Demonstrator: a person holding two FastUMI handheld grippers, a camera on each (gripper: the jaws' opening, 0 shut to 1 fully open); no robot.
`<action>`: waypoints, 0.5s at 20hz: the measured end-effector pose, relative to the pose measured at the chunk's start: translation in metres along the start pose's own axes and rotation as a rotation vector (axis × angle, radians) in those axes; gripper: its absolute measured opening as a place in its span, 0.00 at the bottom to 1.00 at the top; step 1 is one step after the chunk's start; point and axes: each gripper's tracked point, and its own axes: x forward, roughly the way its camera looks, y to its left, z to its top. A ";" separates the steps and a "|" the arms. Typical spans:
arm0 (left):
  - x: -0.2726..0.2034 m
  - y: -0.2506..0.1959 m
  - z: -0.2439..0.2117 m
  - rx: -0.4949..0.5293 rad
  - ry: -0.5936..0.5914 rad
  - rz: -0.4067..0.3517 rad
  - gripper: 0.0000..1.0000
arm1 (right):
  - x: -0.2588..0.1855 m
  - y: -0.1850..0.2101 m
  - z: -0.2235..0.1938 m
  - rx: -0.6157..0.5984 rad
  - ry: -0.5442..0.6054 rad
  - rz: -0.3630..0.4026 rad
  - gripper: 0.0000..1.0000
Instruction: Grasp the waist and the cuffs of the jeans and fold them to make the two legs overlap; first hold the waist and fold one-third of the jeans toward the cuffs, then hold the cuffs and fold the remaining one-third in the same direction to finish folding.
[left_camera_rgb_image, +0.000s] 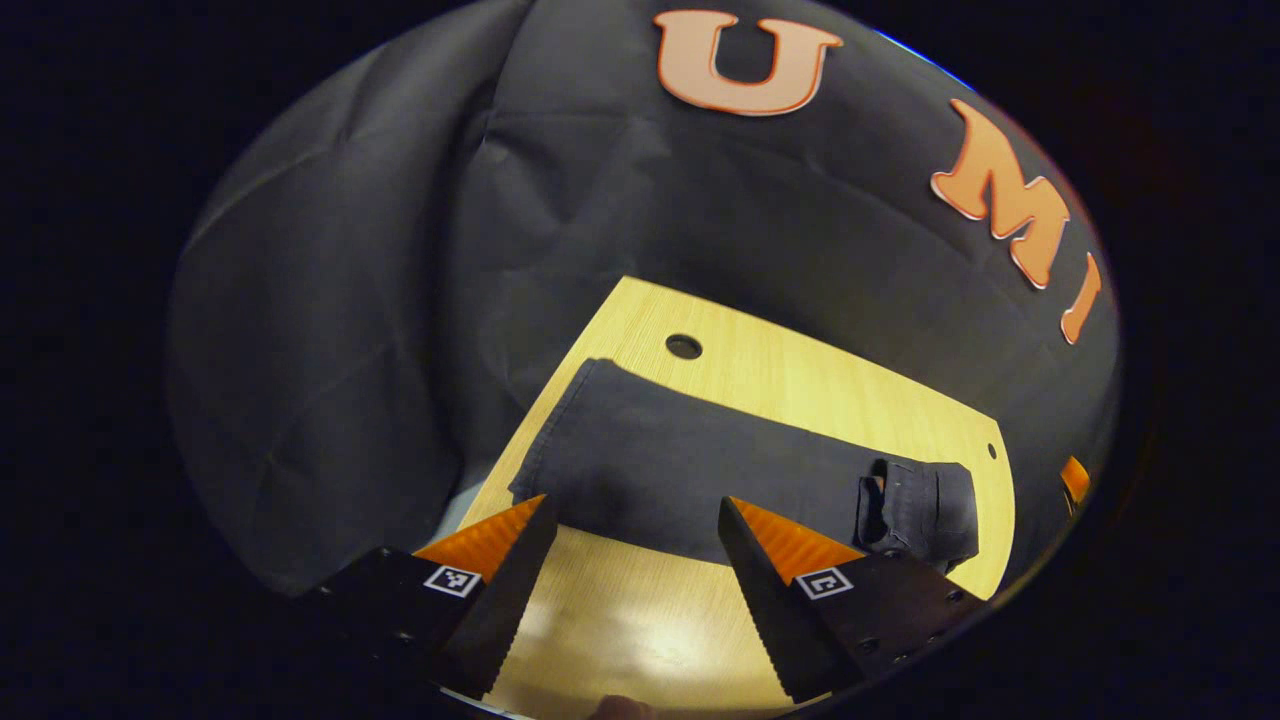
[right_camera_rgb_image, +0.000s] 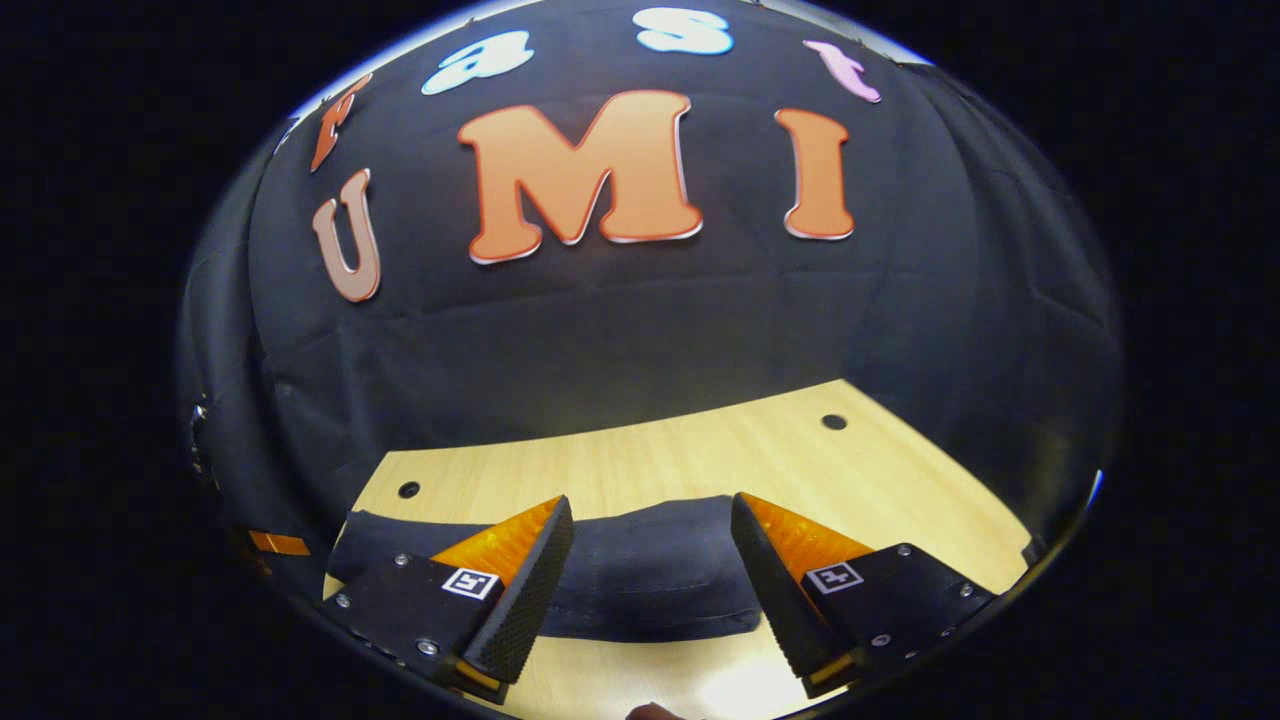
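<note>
While the left gripper (left_camera_rgb_image: 635, 515) hangs above the table (left_camera_rgb_image: 800, 380) with its two fingers spread wide and nothing between them, each finger carries a small square black-and-white marker tag on its upper face, and the inner edges are toothed like a saw. Just past the tips lie the jeans (left_camera_rgb_image: 690, 470), dark denim folded lengthwise into one long strip, the cuff end squared off at the far left and the bunched waist with its stitched band at the right. They rest flat on pale wood-grain board, smooth and faintly glossy, pierced by two round holes in the left gripper view.

Seen from the right gripper (right_camera_rgb_image: 650, 510), its two fingers also stand wide apart, empty, with stippled pads and one square marker tag each. Between and behind them the jeans (right_camera_rgb_image: 650, 570) stretch across the table (right_camera_rgb_image: 900, 480), which again has two round holes. Creased black cloth forms the wall beyond.
</note>
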 end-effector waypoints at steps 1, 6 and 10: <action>0.008 0.003 -0.004 -0.032 0.040 0.005 0.98 | -0.006 -0.013 0.008 0.000 -0.016 -0.022 0.96; 0.035 0.019 -0.022 -0.147 0.208 0.054 0.98 | -0.035 -0.064 0.049 0.009 -0.108 -0.106 1.00; 0.049 0.034 -0.035 -0.231 0.315 0.114 0.98 | -0.058 -0.111 0.078 0.011 -0.178 -0.169 0.96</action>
